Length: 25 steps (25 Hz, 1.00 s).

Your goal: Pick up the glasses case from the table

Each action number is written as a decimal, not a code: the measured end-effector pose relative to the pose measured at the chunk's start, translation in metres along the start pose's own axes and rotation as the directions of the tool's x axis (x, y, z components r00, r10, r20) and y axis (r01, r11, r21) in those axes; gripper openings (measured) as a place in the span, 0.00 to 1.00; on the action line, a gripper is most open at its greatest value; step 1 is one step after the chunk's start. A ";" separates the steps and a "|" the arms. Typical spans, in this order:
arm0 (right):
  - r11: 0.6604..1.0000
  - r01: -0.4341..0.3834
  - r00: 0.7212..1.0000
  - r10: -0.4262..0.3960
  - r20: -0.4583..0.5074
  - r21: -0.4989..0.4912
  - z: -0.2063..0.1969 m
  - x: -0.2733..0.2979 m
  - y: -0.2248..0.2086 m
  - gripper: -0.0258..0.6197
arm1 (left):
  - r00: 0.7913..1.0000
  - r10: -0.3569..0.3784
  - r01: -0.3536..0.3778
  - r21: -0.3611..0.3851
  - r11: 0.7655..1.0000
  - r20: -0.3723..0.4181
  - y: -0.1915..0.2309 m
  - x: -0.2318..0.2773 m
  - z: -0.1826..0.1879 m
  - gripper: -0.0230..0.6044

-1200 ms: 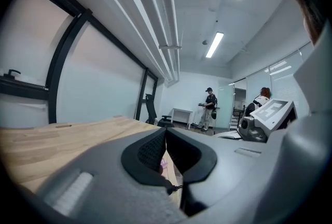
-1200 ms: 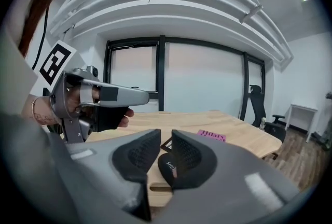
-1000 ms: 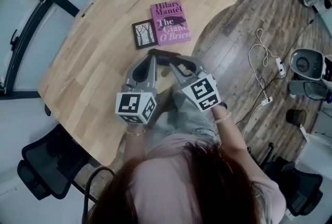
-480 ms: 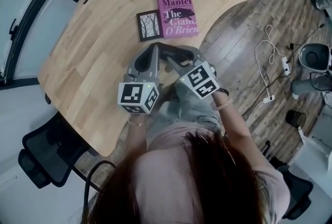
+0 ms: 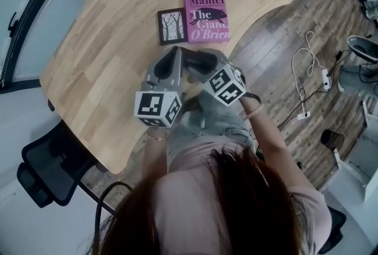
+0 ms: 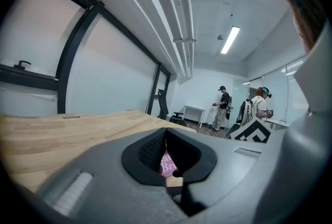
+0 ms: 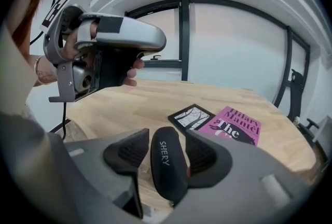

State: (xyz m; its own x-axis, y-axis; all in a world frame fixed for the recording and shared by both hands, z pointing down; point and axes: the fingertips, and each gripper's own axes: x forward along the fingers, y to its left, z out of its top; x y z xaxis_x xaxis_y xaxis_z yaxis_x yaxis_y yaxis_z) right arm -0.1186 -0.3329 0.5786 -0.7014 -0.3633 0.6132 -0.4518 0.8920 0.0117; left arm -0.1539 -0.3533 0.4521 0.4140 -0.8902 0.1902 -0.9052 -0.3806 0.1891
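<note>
The black glasses case with white lettering lies lengthwise between the jaws of my right gripper. These jaws have just been opening: a gap shows between the left pad and the case, so the pads do not clamp it. In the head view the case sits low over the wooden table, near its front edge, in front of the right gripper. My left gripper hangs just left of the case with its pads meeting at the tips and nothing between them.
A pink book and a small dark card with trees lie just beyond the case. A black office chair stands at the table's left. Cables and a power strip lie on the wood floor. People stand far across the room.
Both grippers have sunk toward the table and drawn a little closer to the books. The right gripper has tipped further downward with the case between its jaws.
</note>
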 end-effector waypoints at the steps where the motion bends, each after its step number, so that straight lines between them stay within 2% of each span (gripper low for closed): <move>1: 1.000 -0.011 1.000 0.011 -0.011 -0.004 -0.003 0.004 0.000 0.38 | 1.000 0.003 -0.003 -0.002 1.000 -0.003 0.001 0.001 -0.002 0.05; 12: 0.991 -0.115 0.983 0.104 -0.152 -0.066 -0.037 0.040 0.004 0.50 | 0.998 0.059 -0.060 -0.039 0.997 -0.022 0.022 0.007 -0.025 0.05; 17: 0.987 -0.141 0.970 0.123 -0.207 -0.073 -0.049 0.051 0.003 0.52 | 0.994 0.096 -0.099 -0.049 0.994 -0.060 0.030 0.009 -0.035 0.05; 25: 0.980 -0.181 0.951 0.152 -0.270 -0.086 -0.060 0.060 0.002 0.54 | 0.991 0.113 -0.118 -0.077 0.990 -0.070 0.036 0.010 -0.044 0.05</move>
State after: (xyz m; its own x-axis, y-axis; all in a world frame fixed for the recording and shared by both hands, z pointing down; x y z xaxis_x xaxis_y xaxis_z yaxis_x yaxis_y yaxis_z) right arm -0.1285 -0.3363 0.6633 -0.5870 -0.1370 0.7979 -0.2680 0.9629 -0.0318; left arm -0.1783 -0.3645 0.5027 0.3148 -0.9076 0.2777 -0.9377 -0.2521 0.2389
